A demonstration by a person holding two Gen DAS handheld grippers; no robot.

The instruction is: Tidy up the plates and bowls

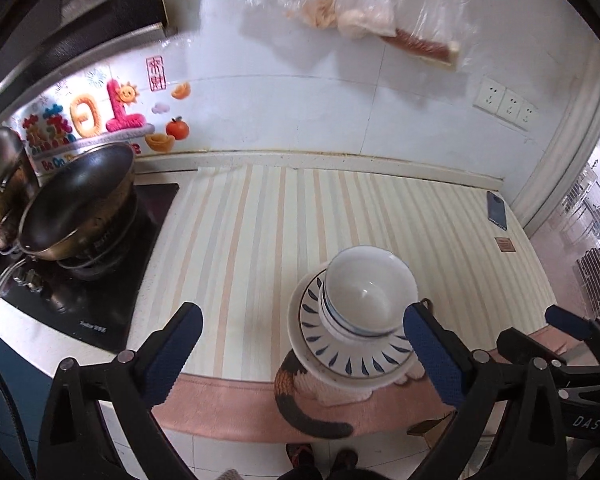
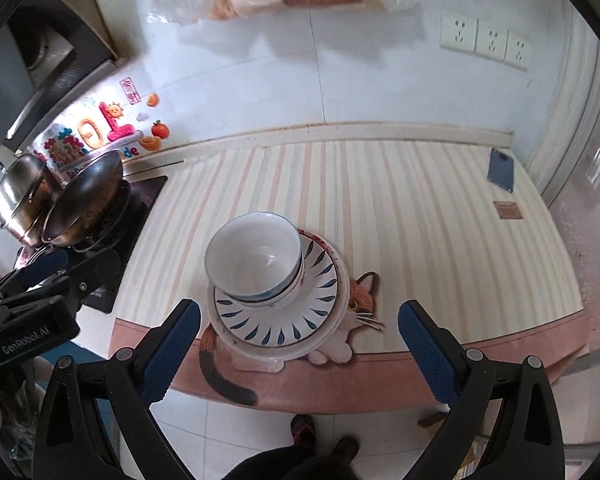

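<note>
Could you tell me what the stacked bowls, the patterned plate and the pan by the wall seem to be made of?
Bowls: probably glazed ceramic, glossy white with blue rim lines.
Patterned plate: likely the same, shiny with painted blue leaf marks.
Pan: metal, dark inside with a bright reflective rim.

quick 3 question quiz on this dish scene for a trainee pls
1. True or false: the left gripper is shut on the bowls.
2. What do the bowls sit on? A) leaf-pattern plate B) stove C) phone
3. Fill in: the plates rest near the counter's front edge, on a mat printed with a ____.

Key:
1. False; both it and the right gripper have jaws open, holding nothing.
2. A, the leaf-pattern plate, itself stacked on a larger white plate.
3. Cat.
</note>
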